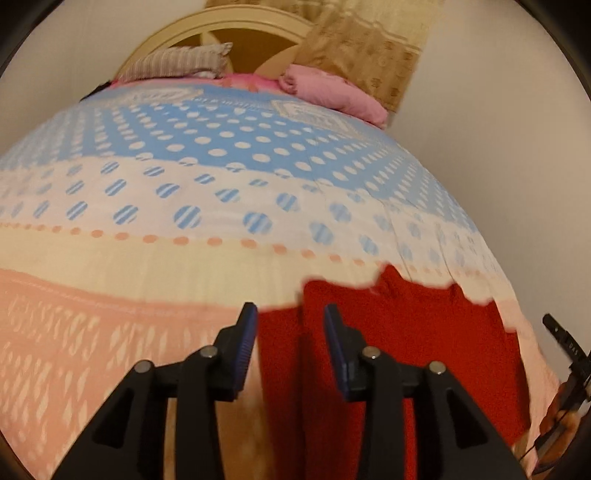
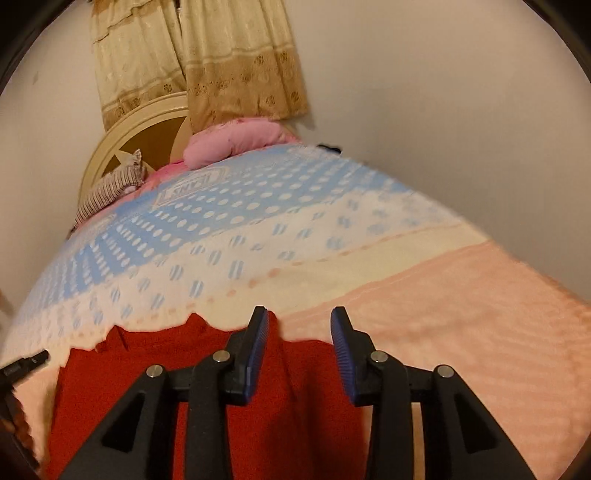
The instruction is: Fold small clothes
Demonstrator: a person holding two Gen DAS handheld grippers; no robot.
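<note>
Red fleecy fabric: that is the small garment (image 1: 406, 332), lying flat on the bedspread (image 1: 184, 258) near the foot of the bed, its far edge ragged with little tabs and a fold line running lengthways. The left gripper (image 1: 290, 325) hangs over its left edge, jaws partly apart, ribbed blue pads clear of the cloth, nothing between them. The right gripper (image 2: 299, 328) sits over the garment's right edge (image 2: 184, 369), likewise partly open and empty. Each wrist view catches a sliver of the other black tool at its border. The left view shows more of the bedspread's peach band with pale flecks; the right view shows more of the frilled, embroidered cream curtain (image 2: 229, 66). Beyond lie the blue polka-dot panel, a striped pillow (image 1: 177, 62), a rolled pink blanket (image 1: 332, 92) and an arched cream headboard (image 1: 221, 22) against a plain wall.
</note>
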